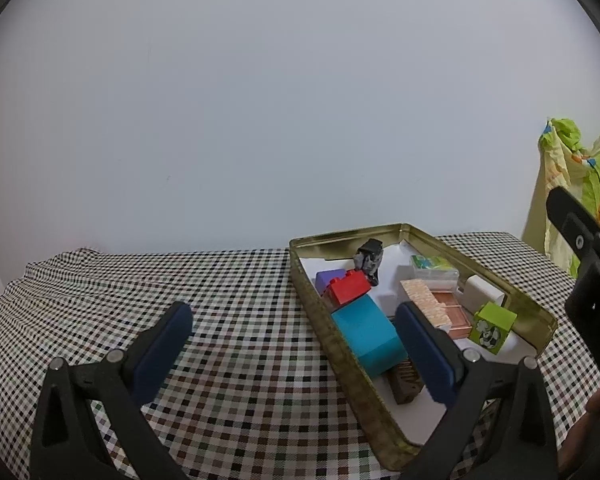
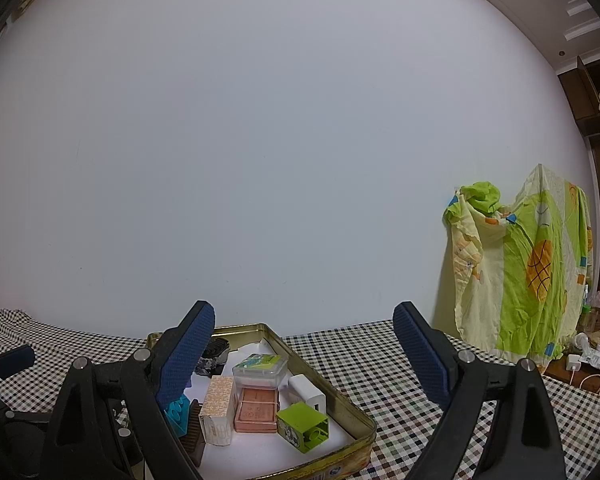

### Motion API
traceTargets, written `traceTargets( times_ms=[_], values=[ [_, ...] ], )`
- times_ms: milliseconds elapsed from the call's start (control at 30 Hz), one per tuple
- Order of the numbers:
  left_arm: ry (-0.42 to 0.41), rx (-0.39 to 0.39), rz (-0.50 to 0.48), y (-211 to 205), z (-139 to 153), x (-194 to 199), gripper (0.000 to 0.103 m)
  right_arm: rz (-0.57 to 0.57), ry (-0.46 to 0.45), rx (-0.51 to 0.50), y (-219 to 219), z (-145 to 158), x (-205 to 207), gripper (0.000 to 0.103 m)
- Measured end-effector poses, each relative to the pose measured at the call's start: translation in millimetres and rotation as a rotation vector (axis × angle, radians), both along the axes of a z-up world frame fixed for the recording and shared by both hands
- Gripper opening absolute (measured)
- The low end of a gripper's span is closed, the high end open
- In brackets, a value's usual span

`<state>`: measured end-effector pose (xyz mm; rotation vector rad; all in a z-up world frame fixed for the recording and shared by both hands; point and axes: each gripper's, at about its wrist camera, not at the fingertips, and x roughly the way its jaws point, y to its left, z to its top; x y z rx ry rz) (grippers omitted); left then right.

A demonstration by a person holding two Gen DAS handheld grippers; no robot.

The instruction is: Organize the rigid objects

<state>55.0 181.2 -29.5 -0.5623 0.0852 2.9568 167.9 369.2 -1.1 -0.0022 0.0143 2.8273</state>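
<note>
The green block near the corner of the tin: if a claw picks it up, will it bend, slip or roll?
The green block looks like hard moulded plastic, so it probably stays stiff. Its faces look smooth, so it may slip slightly in a loose grip. Flat sides make rolling unlikely, but it sits tilted in the tin and may tip when nudged.

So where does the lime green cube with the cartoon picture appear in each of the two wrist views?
Left wrist view: the lime green cube sits right of centre, at the near right corner of the gold tin tray.
Right wrist view: the same cube sits low and central, by the tray's near rim.
Shared landmark: the white charger block just behind the cube.
</note>
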Motion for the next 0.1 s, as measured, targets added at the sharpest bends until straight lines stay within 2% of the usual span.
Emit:
traceTargets(
  times_ms=[100],
  values=[
    [-0.012,0.006,-0.002,-0.8,-0.2,-2.0,0.103,-0.018,0.003,-0.005,2.7,0.0,1.0,0.093]
  ],
)
